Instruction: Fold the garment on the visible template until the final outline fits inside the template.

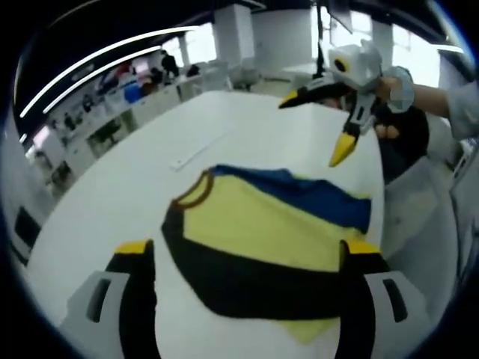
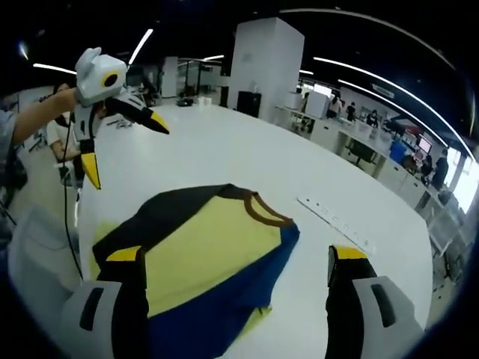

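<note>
A folded garment [image 1: 262, 239], a yellow shirt with black bands, a blue panel and a brown ribbed collar [image 1: 193, 193], lies flat on a large white table [image 1: 150, 149]. In the left gripper view the left gripper [image 1: 251, 258] hangs over the table's near edge with its two yellow-tipped black jaws spread wide, one to each side of the shirt and gripping nothing; the shirt's black band runs between them. The right gripper [image 1: 337, 123] shows at the upper right of that view, held in a person's hand [image 1: 395, 93] above the far side of the table, its jaws also splayed apart and empty, well clear of the cloth. In the right gripper view the shirt [image 2: 202, 254] sits between that gripper's own parted jaws [image 2: 238, 262], the blue part nearest the camera and the collar [image 2: 266, 211] pointing away. The left gripper [image 2: 123, 146] appears at upper left there, raised off the table with jaws apart. A long white strip [image 2: 337, 222], possibly a power strip, lies on the table just beyond the collar. Desks and people stand in the background of the open office.
</note>
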Motion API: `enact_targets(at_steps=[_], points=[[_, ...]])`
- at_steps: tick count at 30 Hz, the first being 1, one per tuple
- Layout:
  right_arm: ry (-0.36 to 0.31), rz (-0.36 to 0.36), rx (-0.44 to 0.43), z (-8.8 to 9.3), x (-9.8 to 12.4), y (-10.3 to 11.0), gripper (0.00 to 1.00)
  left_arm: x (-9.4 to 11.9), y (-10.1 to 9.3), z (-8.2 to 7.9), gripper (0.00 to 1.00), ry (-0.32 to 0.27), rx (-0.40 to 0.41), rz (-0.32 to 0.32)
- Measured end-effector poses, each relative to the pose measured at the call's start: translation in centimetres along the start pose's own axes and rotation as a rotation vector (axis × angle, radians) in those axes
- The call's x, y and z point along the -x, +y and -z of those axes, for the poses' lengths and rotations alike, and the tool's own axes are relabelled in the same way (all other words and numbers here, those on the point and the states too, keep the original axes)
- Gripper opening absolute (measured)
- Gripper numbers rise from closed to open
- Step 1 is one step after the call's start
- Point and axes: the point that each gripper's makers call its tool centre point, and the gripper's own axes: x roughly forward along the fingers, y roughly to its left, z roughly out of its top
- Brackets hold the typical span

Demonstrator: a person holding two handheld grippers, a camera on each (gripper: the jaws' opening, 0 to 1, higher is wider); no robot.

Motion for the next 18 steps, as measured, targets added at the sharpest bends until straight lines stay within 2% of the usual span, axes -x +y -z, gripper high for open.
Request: enact_targets(at_steps=[5,10,15,18], points=[[0.008,-0.011,-0.003,0.3,0.8,1.0,1.00,0.7,-0.9,0.6,0.99,0.009,-0.002,-0.004],[-0.004,-0.008,-0.009,0.3,1.6,1.4,1.00,1.4,-0.7,1.6,0.98,0.010,0.010,0.004],[0.008,-0.007,-0.012,1.2,2.4,2.7,1.00,2.5,-1.2,2.4,0.96,0.010,-0.008,-0.017],[0.010,-0.008,-0.022,1.7,2.8,3.6,1.00,3.2,-2.8,2.5,0.96,0.002,-0.019,-0.012]])
